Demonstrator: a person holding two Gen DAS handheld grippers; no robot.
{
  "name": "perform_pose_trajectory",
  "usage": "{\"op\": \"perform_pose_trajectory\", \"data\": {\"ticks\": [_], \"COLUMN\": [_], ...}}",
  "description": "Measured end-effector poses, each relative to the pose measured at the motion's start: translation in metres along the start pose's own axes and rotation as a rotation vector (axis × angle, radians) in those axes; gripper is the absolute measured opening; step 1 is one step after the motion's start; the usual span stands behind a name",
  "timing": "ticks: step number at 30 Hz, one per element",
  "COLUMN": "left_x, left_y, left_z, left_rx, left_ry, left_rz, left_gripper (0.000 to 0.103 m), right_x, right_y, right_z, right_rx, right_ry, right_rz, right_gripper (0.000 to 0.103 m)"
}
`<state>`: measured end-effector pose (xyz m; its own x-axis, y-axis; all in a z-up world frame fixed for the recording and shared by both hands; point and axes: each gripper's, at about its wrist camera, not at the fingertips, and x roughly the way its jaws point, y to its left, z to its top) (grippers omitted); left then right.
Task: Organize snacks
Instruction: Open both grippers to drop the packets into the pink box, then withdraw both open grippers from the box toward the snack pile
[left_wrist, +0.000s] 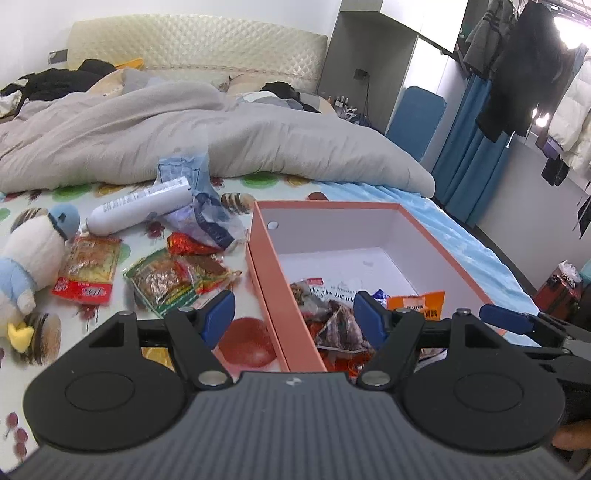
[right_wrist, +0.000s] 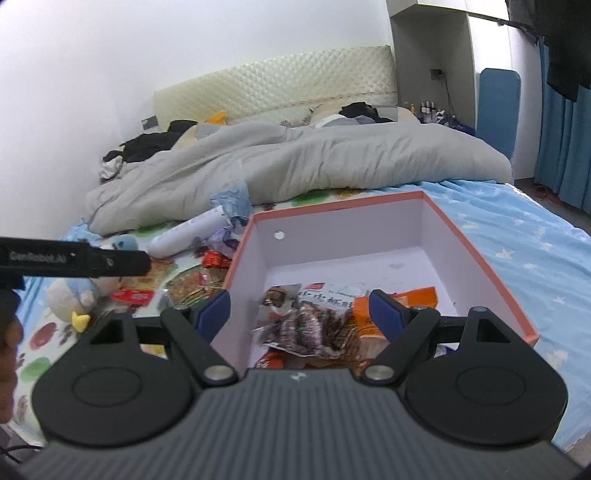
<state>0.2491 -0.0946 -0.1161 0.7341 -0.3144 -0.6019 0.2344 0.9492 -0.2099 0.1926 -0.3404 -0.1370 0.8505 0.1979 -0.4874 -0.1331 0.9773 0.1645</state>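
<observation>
1. My left gripper has its jaws wide and holds nothing. It hangs over the near left wall of the pink box.
2. My right gripper also has wide, empty jaws. It hangs over the near end of the same box, above the snacks that are in it.
3. Some snacks are already in the box: a dark crinkly pack and an orange pack lie at the near end. The far end is bare.
4. More snacks are on the bed, left of the box: a red and yellow pack, a green-edged pack and a small red pack.
5. A white tube and a crumpled blue bag lie behind them. I think the bag is a wrapper, but the view is too blurry to be sure.
6. What could go wrong: the packs are flat on a soft sheet, so my jaws could pinch the sheet too, or slide off the shiny foil.
7. The stuffed penguin is just beside the red and yellow pack. I could bump it or grab it by mistake.
8. My two grippers are near each other, so they could knock together, or push the box wall.
</observation>
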Motion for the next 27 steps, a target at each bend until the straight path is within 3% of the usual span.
{"op": "perform_pose_trajectory", "data": {"ticks": [7, 16, 27], "left_x": [-0.026, -0.049, -0.068], "left_y": [0.004, 0.019, 0.023], "left_z": [-0.014, -0.039, -0.07], "left_rx": [0.0, -0.007, -0.067], "left_ry": [-0.027, 0.008, 0.012], "left_rz": [0.012, 0.043, 0.049], "left_gripper": [0.075, 0.075, 0.075], "right_x": [-0.011, -0.026, -0.044], "right_y": [0.021, 0.044, 0.053], "right_z": [-0.005, -0.022, -0.046], "right_rx": [-0.024, -0.033, -0.083], "right_ry": [-0.018, -0.019, 0.03], "right_rz": [0.038, 0.08, 0.111], "right_gripper": [0.084, 0.084, 0.084]}}
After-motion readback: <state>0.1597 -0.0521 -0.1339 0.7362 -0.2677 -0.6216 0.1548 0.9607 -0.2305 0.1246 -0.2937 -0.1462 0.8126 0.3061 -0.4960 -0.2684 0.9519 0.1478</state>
